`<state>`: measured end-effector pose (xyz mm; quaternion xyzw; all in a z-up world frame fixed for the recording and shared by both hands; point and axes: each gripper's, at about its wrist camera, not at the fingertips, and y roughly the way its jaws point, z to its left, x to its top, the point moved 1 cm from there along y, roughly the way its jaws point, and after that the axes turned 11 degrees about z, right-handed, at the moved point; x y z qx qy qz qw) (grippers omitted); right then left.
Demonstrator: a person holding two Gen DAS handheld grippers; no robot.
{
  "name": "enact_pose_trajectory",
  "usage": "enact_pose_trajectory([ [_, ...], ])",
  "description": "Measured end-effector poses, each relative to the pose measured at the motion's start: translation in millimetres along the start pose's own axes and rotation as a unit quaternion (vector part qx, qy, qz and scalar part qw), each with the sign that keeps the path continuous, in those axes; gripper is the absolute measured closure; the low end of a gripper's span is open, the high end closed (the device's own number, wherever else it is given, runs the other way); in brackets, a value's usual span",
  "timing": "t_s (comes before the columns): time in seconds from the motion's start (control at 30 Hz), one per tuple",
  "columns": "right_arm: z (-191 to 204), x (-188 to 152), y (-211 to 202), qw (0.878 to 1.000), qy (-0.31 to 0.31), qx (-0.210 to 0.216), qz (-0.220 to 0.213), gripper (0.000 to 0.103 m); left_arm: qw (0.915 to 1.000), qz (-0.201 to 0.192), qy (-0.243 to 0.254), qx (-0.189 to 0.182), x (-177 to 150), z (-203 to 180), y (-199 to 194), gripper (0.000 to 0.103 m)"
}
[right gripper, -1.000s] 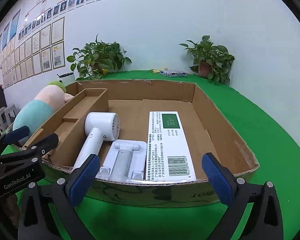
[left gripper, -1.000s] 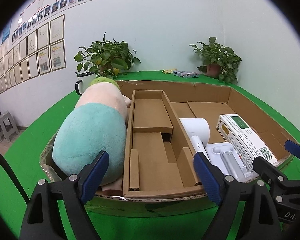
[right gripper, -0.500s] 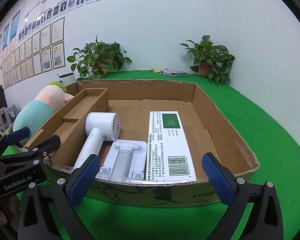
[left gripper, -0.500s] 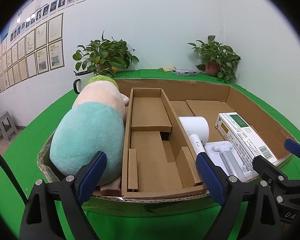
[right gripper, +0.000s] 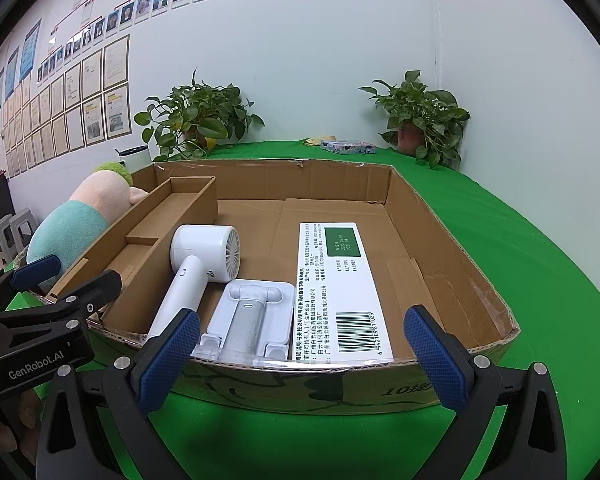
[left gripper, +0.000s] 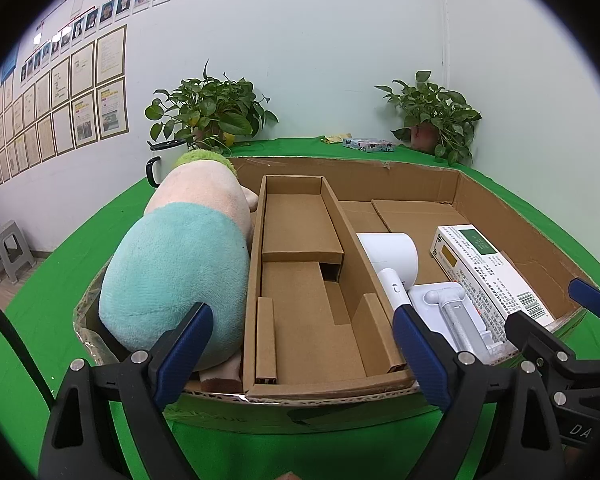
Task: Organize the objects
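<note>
A shallow cardboard box (right gripper: 452,248) sits on the green table. In it lie a white hair dryer (right gripper: 198,264), a white folding stand (right gripper: 252,312) and a white medicine box (right gripper: 340,284) side by side. A cardboard insert (left gripper: 304,280) fills the box's middle left, and a teal and pink plush toy (left gripper: 180,264) lies at its left end. My left gripper (left gripper: 300,356) is open and empty at the box's near edge, in front of the insert. My right gripper (right gripper: 300,356) is open and empty at the near edge, in front of the stand.
Two potted plants (right gripper: 196,120) (right gripper: 420,116) stand at the back of the table by the wall. A small patterned packet (right gripper: 348,147) lies between them. A black-handled mug (left gripper: 156,164) stands behind the plush. Grey stools (left gripper: 4,252) are on the floor at left.
Both grippers have hardly moved; the left view has drifted slightly back from the box. Nothing in the box has shifted.
</note>
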<state>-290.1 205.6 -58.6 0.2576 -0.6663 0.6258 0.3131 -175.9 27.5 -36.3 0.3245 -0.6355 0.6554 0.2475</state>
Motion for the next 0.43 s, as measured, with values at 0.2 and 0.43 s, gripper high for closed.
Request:
enact_pose_trajectory([
  [0.2,0.2,0.0,0.3,1.0,0.0,0.0,0.0,0.0,1.0,0.0,0.0,0.0,0.1,0.0,0.0,0.011],
  [0.43,0.2,-0.2,1.1,1.0,0.0,0.0,0.0,0.0,1.0,0.0,0.0,0.0,0.2,-0.7,0.2,0.011],
])
